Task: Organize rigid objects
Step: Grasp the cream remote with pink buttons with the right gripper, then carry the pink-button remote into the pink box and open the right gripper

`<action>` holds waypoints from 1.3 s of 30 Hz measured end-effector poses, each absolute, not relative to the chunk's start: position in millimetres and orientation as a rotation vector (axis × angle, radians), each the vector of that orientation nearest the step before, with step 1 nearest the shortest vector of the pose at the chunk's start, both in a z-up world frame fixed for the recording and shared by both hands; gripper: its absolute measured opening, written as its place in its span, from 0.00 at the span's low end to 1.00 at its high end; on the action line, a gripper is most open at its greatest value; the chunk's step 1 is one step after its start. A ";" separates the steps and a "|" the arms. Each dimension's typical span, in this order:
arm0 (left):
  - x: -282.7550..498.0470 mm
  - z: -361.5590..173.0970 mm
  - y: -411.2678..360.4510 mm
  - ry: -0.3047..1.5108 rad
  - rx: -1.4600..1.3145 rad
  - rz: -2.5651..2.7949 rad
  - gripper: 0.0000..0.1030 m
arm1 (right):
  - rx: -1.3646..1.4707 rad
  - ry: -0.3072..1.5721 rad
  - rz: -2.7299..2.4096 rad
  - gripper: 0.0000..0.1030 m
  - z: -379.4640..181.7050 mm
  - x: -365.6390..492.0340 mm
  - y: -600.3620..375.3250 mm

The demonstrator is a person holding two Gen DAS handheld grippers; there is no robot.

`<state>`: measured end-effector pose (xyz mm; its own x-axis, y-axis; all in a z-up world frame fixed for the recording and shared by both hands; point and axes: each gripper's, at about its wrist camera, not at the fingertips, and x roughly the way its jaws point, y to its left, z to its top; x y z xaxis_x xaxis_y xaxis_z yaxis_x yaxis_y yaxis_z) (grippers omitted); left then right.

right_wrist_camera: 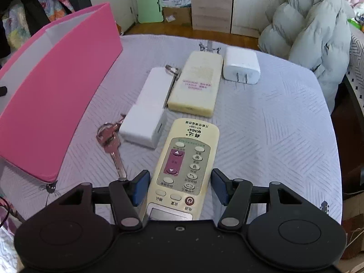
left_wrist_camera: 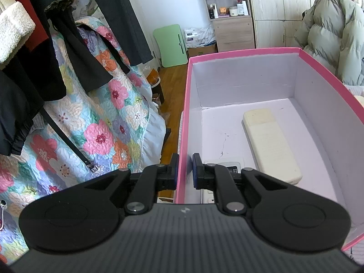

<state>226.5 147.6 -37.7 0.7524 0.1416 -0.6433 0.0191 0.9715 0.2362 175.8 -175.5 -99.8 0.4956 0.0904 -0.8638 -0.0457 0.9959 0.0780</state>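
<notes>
My left gripper [left_wrist_camera: 184, 170] is shut on the left wall of the pink box [left_wrist_camera: 182, 122], one finger outside, one inside. Inside the box lie a cream remote, face down [left_wrist_camera: 270, 145], and another device [left_wrist_camera: 225, 166] partly hidden behind my fingers. In the right wrist view the pink box [right_wrist_camera: 52, 104] stands at the left. My right gripper [right_wrist_camera: 180, 187] is open, its fingers on either side of a cream QUNDA remote [right_wrist_camera: 185, 166] lying face up on the table. Beyond it lie a white power bank [right_wrist_camera: 147, 109], keys [right_wrist_camera: 111, 143], a face-down cream remote [right_wrist_camera: 196, 84] and a white charger [right_wrist_camera: 241, 66].
The table has a light quilted cover [right_wrist_camera: 273, 136]. A grey puffer jacket [right_wrist_camera: 314, 31] hangs at the right edge. A floral quilt [left_wrist_camera: 97, 122] and hanging dark clothes [left_wrist_camera: 68, 45] are to the box's left. Shelves and a cabinet [left_wrist_camera: 229, 11] stand at the back.
</notes>
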 end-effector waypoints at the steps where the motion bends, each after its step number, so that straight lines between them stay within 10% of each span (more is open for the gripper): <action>1: 227.5 -37.7 148.5 0.718 0.236 0.069 0.10 | 0.048 1.046 0.081 0.62 -99.8 176.5 -175.6; 25: 224.1 -37.7 144.9 0.706 0.208 0.050 0.10 | -0.036 0.857 0.121 0.58 -20.6 160.2 -158.0; 27: 223.7 -37.7 146.4 0.705 0.202 0.048 0.10 | -0.035 0.839 0.139 0.53 -13.7 163.9 -154.4; 29: 223.8 -37.8 146.5 0.702 0.201 0.046 0.10 | -0.012 0.827 0.162 0.23 -6.5 169.4 -151.9; 39: 224.2 -37.9 150.4 0.698 0.184 0.037 0.10 | -0.084 0.786 0.256 0.20 11.7 188.0 -125.6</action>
<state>224.2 150.4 -37.9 0.7661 0.0953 -0.6357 0.0276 0.9832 0.1807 188.0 -125.6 11.7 0.6778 0.1965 -0.7085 -0.2585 0.9658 0.0206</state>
